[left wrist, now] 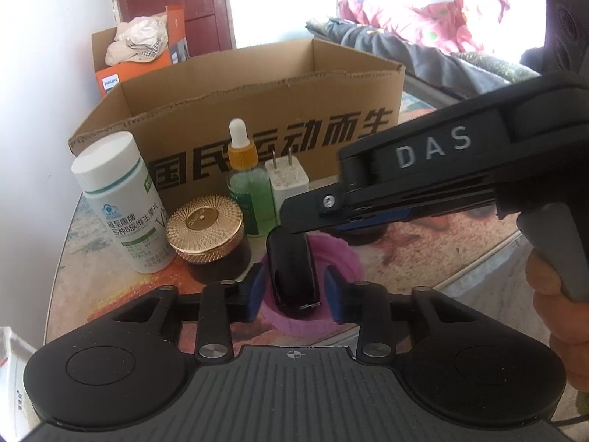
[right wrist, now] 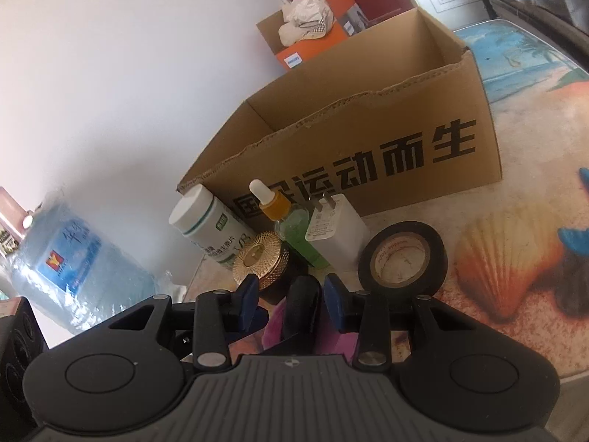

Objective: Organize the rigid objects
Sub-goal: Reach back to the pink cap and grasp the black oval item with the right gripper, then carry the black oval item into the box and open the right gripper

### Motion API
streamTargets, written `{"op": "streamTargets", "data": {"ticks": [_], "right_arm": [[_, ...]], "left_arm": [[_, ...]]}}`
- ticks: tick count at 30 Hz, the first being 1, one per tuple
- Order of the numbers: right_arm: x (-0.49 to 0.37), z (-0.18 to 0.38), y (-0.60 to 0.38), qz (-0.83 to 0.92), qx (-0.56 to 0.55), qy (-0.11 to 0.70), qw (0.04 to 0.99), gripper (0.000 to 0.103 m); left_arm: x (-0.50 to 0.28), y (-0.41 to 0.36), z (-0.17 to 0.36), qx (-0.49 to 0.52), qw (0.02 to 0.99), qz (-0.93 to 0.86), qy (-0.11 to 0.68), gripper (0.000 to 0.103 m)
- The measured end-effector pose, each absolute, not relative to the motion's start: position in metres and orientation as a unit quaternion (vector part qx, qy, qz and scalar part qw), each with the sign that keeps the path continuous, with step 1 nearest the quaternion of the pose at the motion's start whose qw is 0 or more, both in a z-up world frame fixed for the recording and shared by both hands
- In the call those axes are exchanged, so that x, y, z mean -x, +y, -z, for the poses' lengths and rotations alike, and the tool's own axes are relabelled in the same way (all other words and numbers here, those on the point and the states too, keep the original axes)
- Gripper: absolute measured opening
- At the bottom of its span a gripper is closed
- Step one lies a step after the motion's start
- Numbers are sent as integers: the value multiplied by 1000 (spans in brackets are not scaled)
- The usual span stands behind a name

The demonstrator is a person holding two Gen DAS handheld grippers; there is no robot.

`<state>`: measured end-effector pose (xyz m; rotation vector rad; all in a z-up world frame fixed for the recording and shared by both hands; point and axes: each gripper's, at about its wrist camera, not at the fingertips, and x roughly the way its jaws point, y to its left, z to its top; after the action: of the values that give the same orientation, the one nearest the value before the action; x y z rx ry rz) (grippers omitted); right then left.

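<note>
Both claws meet at a black oblong object standing in a pink holder on the surface.
Left wrist view: left claw (left wrist: 294, 289) brackets the black object (left wrist: 292, 269), narrow gaps showing, no grip. Right wrist view: right claw (right wrist: 289, 296) flanks it too; contact unclear; cardboard box (right wrist: 368, 140) behind.

Both wrist views sit low and close, angled down across the table. Shared at twelve o'clock: open brown cardboard box (left wrist: 257, 110) (right wrist: 368, 140), white pill bottle (left wrist: 121, 199) (right wrist: 210, 228).
</note>
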<state>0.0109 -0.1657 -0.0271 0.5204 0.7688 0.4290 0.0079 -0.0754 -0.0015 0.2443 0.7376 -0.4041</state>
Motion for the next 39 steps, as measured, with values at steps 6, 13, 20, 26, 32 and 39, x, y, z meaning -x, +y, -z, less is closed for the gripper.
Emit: {"op": "streamTargets", "data": {"ticks": [6,13,20,26,32,39], "right_arm": [[-17,31,-152,-196,-215,386,876,42],[-24,39,-144,-191,-216,406,867,42],[-27,44,-154,-196,-257,410,853,24],[-27,50,-157,-195,-275,415,845,18],[-23,43,-159,-186,-291,404,847,18],[-9,24,-158,-181,-295,376,860,18]], "left_arm": [[-8,-71,6,-111,905,202,357,27],[-12,-65,7,-102,902,218,360,28],[-20,-63,12,-91,898,226,366,29],[-27,-55,14,-66,896,235,371,25],[-26,-53,9,-66,898,249,358,25],[-16,-51,-11,-79,903,259,334,24]]}}
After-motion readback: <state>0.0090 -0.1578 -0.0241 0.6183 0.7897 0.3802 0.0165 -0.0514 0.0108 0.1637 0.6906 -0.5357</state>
